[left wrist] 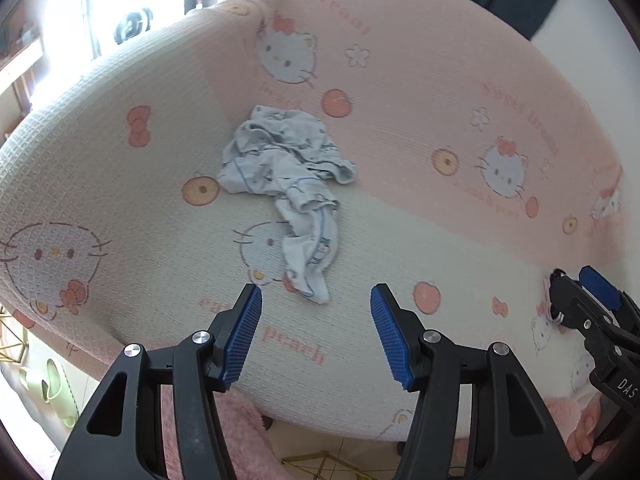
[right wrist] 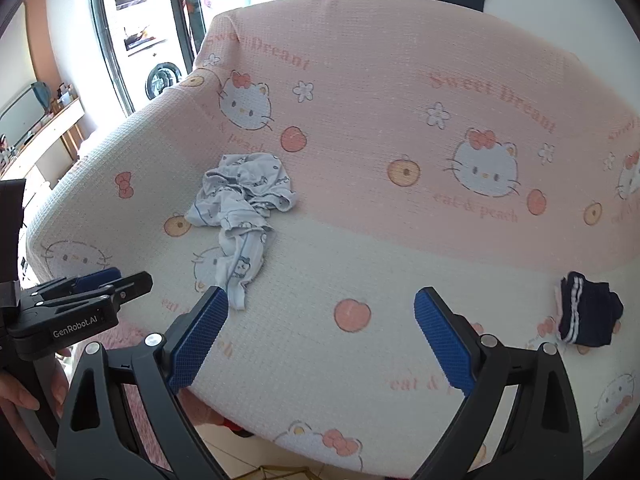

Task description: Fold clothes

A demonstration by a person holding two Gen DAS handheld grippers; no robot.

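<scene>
Both tools hang empty over the near edge of the sofa: the left gripper (left wrist: 316, 322) has its blue pads spread wide, and the right gripper (right wrist: 320, 332) is splayed just as far, neither touching cloth. The crumpled pale-blue printed garment (left wrist: 286, 184) lies in a heap on the cartoon-cat sofa cover (left wrist: 120, 208), bunched toward the backrest with one twisted leg or sleeve trailing toward the grippers. To my eye the sensible start is to take that trailing end with the left tool, find a second edge or corner in the bunch with the right, lift and pull the two apart so the twist drops out before any fold is made. A small folded navy garment (right wrist: 588, 312) with white stripes already sits well off to the right. No basket or bin is in sight, so nothing is held in one
</scene>
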